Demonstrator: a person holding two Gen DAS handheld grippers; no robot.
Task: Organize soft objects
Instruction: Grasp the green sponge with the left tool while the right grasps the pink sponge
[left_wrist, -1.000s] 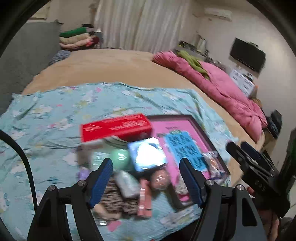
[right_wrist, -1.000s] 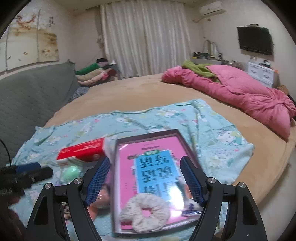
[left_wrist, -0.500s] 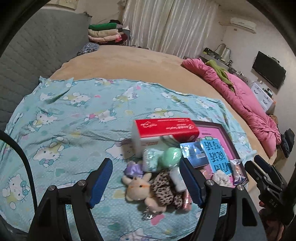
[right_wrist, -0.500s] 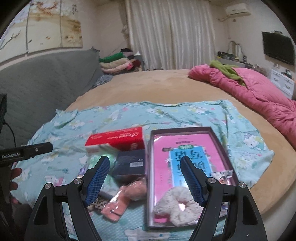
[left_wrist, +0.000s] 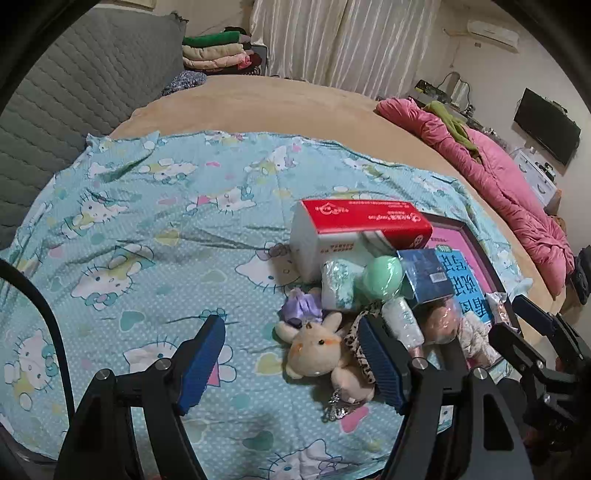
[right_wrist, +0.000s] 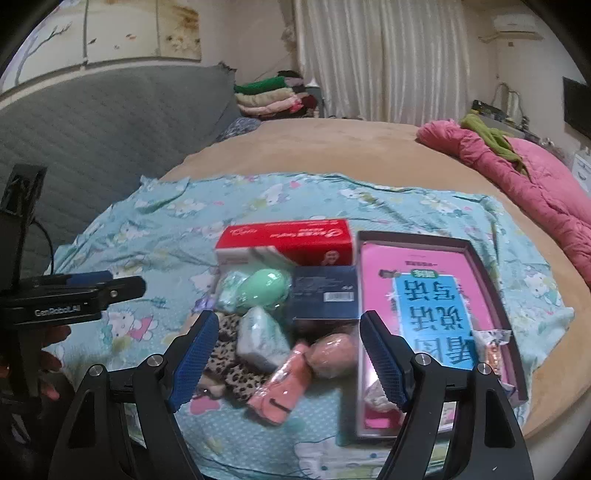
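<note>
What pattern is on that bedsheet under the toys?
Light blue bedsheet printed with Hello Kitty faces, hearts and small white dots; clearest in the left wrist view.

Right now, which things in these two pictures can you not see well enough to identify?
- Left wrist view: the leopard-print item is partly behind the left gripper's finger.
- Right wrist view: the white fluffy thing in the box is half covered by the right gripper's finger.
- Packet: print too blurred.
</note>
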